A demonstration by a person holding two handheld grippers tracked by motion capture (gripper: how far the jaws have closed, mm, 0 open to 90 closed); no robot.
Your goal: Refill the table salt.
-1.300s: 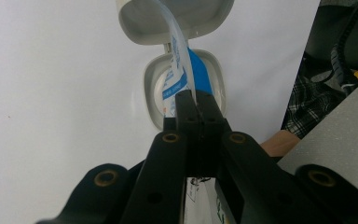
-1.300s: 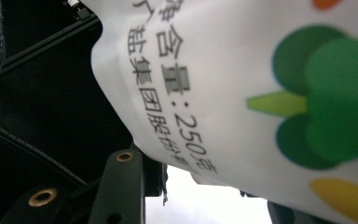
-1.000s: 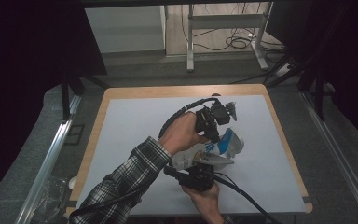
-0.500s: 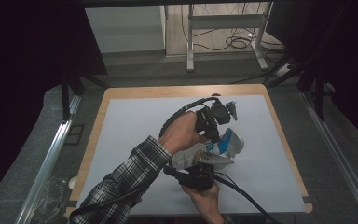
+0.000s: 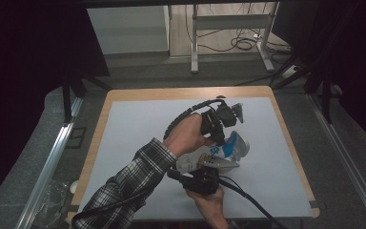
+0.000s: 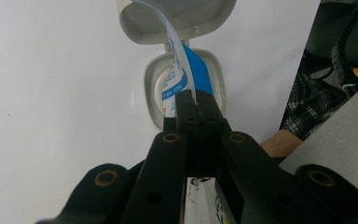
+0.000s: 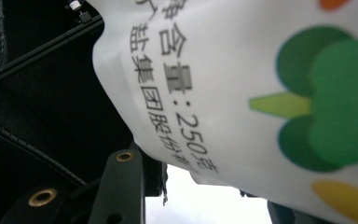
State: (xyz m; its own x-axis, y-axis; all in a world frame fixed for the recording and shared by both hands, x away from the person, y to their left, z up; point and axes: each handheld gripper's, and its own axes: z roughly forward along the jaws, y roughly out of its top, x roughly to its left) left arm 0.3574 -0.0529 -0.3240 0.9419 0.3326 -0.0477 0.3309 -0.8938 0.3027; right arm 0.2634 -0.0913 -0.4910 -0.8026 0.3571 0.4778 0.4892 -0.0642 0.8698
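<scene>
The table, covered by a pale mat, carries everything; a white container with printed text and a green tree mark lies right of the middle, towards the near edge, its hinged cap flipped open; the right gripper clasps its body, jaws partly apart around it; the left gripper, jaws fully closed, pinches the blue-and-white seal strip rising from the opening.

- The left hand covered much of the pouch.
- At 3 o'clock, the pouch's print was blurred and edge-cropped.
</scene>
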